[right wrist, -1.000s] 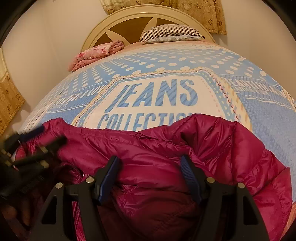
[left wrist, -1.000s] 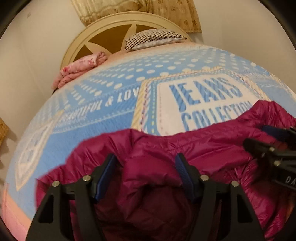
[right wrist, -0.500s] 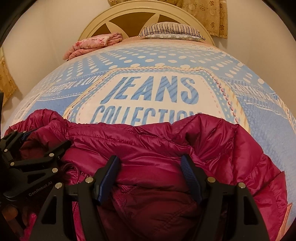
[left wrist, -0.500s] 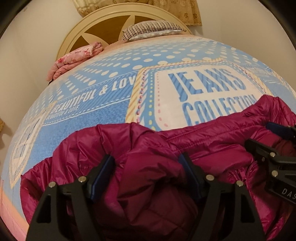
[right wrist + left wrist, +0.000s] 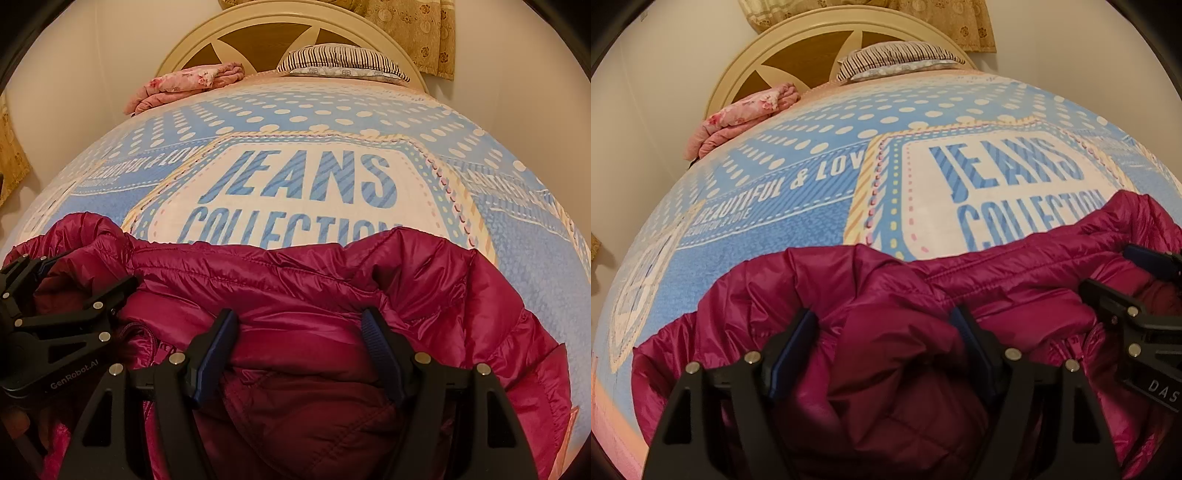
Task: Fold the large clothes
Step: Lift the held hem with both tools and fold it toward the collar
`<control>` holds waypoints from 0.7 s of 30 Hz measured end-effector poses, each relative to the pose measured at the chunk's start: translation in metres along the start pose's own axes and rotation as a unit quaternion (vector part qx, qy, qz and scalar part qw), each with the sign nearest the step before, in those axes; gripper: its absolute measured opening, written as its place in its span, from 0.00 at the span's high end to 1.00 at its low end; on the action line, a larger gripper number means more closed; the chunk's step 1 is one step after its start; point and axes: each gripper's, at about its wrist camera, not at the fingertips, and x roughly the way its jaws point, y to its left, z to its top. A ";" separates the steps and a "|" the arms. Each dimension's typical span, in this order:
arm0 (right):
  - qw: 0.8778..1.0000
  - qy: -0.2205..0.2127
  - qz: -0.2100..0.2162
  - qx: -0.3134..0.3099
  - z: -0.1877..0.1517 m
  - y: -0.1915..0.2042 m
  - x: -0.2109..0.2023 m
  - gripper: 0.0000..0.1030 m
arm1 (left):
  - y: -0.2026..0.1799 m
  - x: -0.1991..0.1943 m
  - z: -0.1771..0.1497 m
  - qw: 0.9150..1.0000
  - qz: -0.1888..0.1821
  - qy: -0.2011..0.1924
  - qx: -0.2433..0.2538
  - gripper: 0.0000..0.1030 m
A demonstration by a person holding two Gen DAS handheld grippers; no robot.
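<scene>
Left wrist view: our left gripper (image 5: 886,347) has just been widening around a puffy jacket (image 5: 1015,291) fold; right gripper (image 5: 299,347) straddles bulk, grip unclear; we risk slippery fabric sliding free.

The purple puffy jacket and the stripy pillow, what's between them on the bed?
Only bare bedspread, blue with white dots and the words JEANS COLLECTION, lies between the jacket and the pillow. The right wrist view shows it best. The pink folded blanket sits off to the side.
</scene>
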 end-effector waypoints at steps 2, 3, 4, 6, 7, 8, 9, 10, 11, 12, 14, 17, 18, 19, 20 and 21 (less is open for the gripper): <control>1.000 0.001 -0.003 -0.002 0.000 0.001 0.000 0.31 | 0.000 0.000 0.000 1.000 0.000 0.000 0.000 0.23; 1.000 0.001 -0.005 -0.003 0.000 0.002 0.000 0.31 | 0.000 0.000 0.000 1.000 0.000 0.000 0.001 0.23; 1.000 0.001 -0.007 -0.004 0.000 0.002 0.001 0.31 | 0.000 0.000 0.000 1.000 0.001 -0.001 0.001 0.23; 1.000 0.002 -0.010 -0.006 0.000 0.003 0.001 0.31 | 0.000 0.000 0.000 1.000 0.002 -0.001 0.002 0.23; 1.000 0.002 -0.011 -0.007 0.000 0.004 0.001 0.31 | 0.000 0.000 0.000 1.000 0.002 -0.001 0.002 0.23; 1.000 0.003 -0.012 -0.007 0.000 0.004 0.001 0.31 | 0.000 0.000 0.000 1.000 0.002 -0.001 0.002 0.23; 1.000 0.003 -0.013 -0.008 0.000 0.004 0.002 0.30 | 0.000 0.000 -0.001 1.000 0.002 -0.001 0.002 0.23; 1.000 0.003 -0.013 -0.008 0.000 0.004 0.002 0.30 | 0.000 0.000 0.000 1.000 0.002 -0.001 0.002 0.23; 1.000 0.003 -0.014 -0.008 0.000 0.004 0.002 0.30 | 0.000 0.000 0.000 1.000 0.001 -0.001 0.001 0.23; 1.000 0.003 -0.014 -0.009 0.000 0.004 0.002 0.30 | 0.000 0.000 -0.001 1.000 0.001 -0.001 0.001 0.23; 1.000 0.003 -0.014 -0.009 0.000 0.004 0.002 0.30 | 0.000 0.000 -0.001 1.000 0.003 -0.001 0.002 0.23; 1.000 0.004 -0.017 -0.011 0.000 0.005 0.002 0.30 | 0.000 0.000 -0.001 1.000 0.006 -0.001 0.003 0.22; 1.000 0.004 -0.019 -0.012 0.000 0.006 0.002 0.30 | -0.001 0.000 0.000 1.000 0.008 -0.001 0.004 0.22; 1.000 0.004 -0.021 -0.013 0.001 0.006 0.002 0.30 | -0.001 0.000 0.000 1.000 0.009 -0.002 0.005 0.22; 1.000 0.004 -0.023 -0.015 0.001 0.006 0.002 0.30 | -0.001 0.000 0.000 1.000 0.009 -0.002 0.005 0.22; 1.000 0.005 -0.024 -0.015 0.001 0.006 0.003 0.30 | -0.001 0.000 0.000 1.000 0.009 -0.002 0.005 0.22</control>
